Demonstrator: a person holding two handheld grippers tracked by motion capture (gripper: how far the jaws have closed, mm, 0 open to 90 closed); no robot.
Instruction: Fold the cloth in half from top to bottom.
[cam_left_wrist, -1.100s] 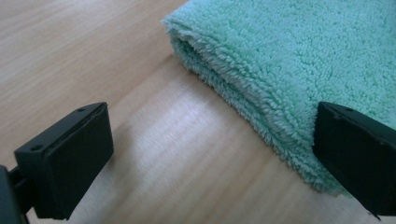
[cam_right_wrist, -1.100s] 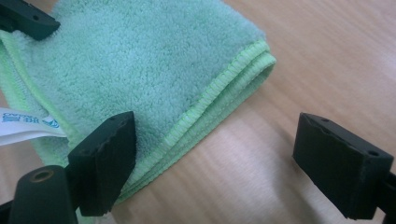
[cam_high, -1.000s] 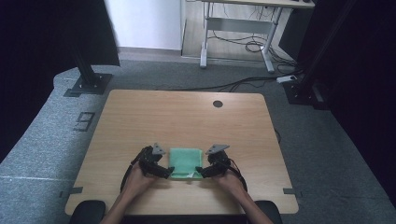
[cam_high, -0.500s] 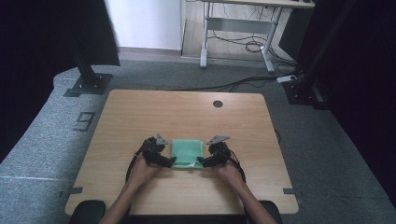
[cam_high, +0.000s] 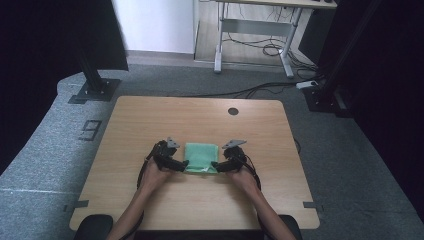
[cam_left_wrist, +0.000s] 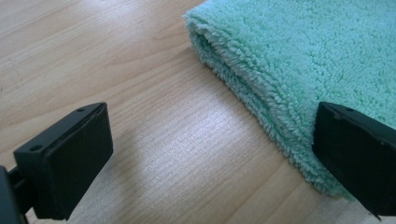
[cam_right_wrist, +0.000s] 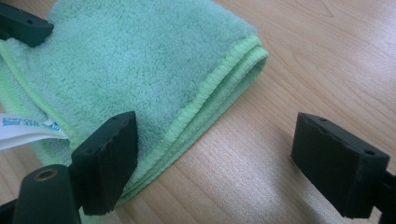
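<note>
A folded green terry cloth (cam_high: 201, 157) lies flat on the wooden table (cam_high: 200, 115), near its front middle. My left gripper (cam_high: 181, 165) is at the cloth's left edge and my right gripper (cam_high: 216, 165) at its right edge, both near the front corners. In the left gripper view the jaws of the left gripper (cam_left_wrist: 210, 126) stand wide apart, one over bare wood and the other over the cloth (cam_left_wrist: 299, 56). The right gripper (cam_right_wrist: 217, 130) is just as wide, straddling the hemmed edge of the cloth (cam_right_wrist: 140, 65). Neither pinches it.
A white label (cam_right_wrist: 28, 128) sticks out of the cloth's near side. A round cable hole (cam_high: 233, 111) sits at the table's far edge. Bare wood lies all round the cloth. Black stands (cam_high: 95, 75) and a desk frame (cam_high: 255, 40) are on the floor beyond.
Both hands and the cloth between them have shifted away from the person, toward the table's middle. The two grippers have drawn slightly closer together at the cloth's sides.
</note>
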